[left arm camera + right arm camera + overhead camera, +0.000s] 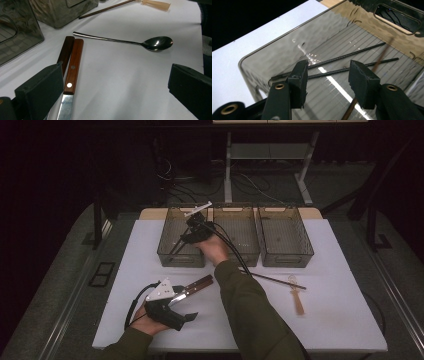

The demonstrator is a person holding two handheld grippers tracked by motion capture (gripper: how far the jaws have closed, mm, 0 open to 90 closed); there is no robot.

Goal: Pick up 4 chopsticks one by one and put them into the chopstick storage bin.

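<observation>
My right gripper (181, 240) is dipped into the left of three smoky see-through bins (180, 259). In the right gripper view its jaws (328, 75) stand open, the pads apart. A blurred brown chopstick (383, 56) slants past the right-hand jaw and no pad presses on it. Two dark chopsticks (352, 54) lie on the ribbed bin floor. My left gripper (184, 307) rests near the table's front left, open (116, 75), beside two wooden-handled knives (192, 287) (73, 67). A metal spoon (157, 43) lies just beyond them.
The middle bin (240, 255) and right bin (287, 257) stand along the back. On the white tabletop to the right lie another brown chopstick (277, 280) (105, 9) and a pale spoon (297, 295) (156, 4). The right forearm crosses the table's middle.
</observation>
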